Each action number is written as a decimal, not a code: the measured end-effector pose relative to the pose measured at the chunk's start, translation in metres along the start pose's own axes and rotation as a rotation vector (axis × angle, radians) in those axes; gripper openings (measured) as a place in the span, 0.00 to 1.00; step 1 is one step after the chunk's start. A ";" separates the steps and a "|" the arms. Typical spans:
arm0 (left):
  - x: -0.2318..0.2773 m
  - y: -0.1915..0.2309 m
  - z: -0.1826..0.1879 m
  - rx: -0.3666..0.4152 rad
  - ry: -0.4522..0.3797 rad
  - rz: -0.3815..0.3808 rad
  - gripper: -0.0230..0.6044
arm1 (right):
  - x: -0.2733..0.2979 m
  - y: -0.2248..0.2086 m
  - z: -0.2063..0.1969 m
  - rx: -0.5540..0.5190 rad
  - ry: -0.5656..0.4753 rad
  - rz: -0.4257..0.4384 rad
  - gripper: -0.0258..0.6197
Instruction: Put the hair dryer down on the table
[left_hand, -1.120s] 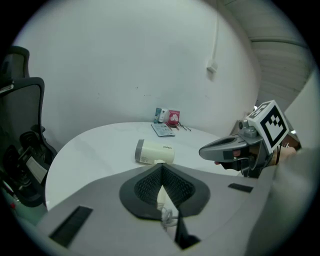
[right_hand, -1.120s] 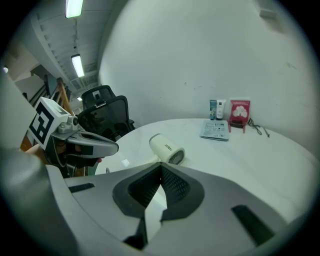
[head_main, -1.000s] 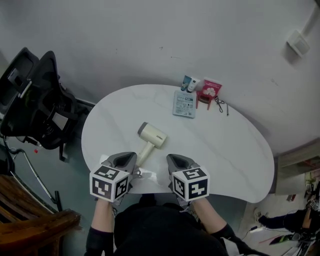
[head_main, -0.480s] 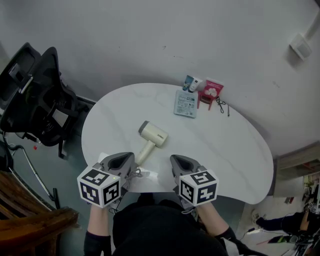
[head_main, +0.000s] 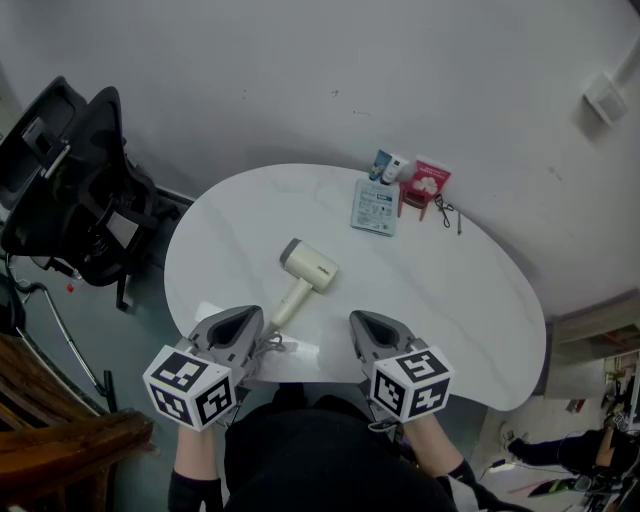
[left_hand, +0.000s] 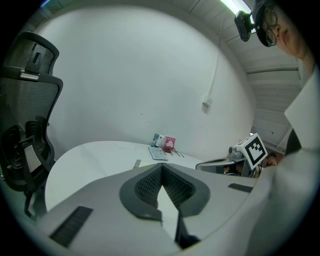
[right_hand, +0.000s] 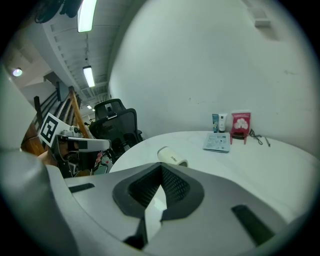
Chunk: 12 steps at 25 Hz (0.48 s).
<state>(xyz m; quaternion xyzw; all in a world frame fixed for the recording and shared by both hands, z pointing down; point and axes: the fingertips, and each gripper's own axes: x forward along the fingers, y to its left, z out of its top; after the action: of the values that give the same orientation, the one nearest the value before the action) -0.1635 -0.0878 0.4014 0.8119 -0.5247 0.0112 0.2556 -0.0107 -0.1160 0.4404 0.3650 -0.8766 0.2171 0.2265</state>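
On the white rounded table, the cream plastic hair dryer lies flat, just ahead of your grippers. Your left gripper and right gripper are both closed, holding nothing.

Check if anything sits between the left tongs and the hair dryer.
Nothing visible does. The hair dryer lies flat on the table, its handle pointing toward the left tongs, which are shut and empty at the near edge.

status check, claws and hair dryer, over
Left claw shut, empty. Right claw shut, empty. Cream hair dryer lying on white table. Packets at far edge, clear.
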 end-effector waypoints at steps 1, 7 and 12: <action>-0.003 -0.001 0.003 0.006 -0.017 -0.004 0.05 | -0.001 0.000 0.001 -0.001 -0.006 0.003 0.04; -0.015 -0.006 0.011 0.022 -0.078 -0.005 0.05 | -0.009 0.005 0.008 -0.011 -0.060 0.024 0.04; -0.021 -0.006 0.011 0.004 -0.082 0.006 0.05 | -0.019 0.010 0.014 -0.030 -0.106 0.038 0.04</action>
<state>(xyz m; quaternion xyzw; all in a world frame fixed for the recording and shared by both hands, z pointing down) -0.1708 -0.0730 0.3837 0.8105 -0.5373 -0.0201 0.2324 -0.0091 -0.1073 0.4161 0.3559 -0.8972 0.1885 0.1811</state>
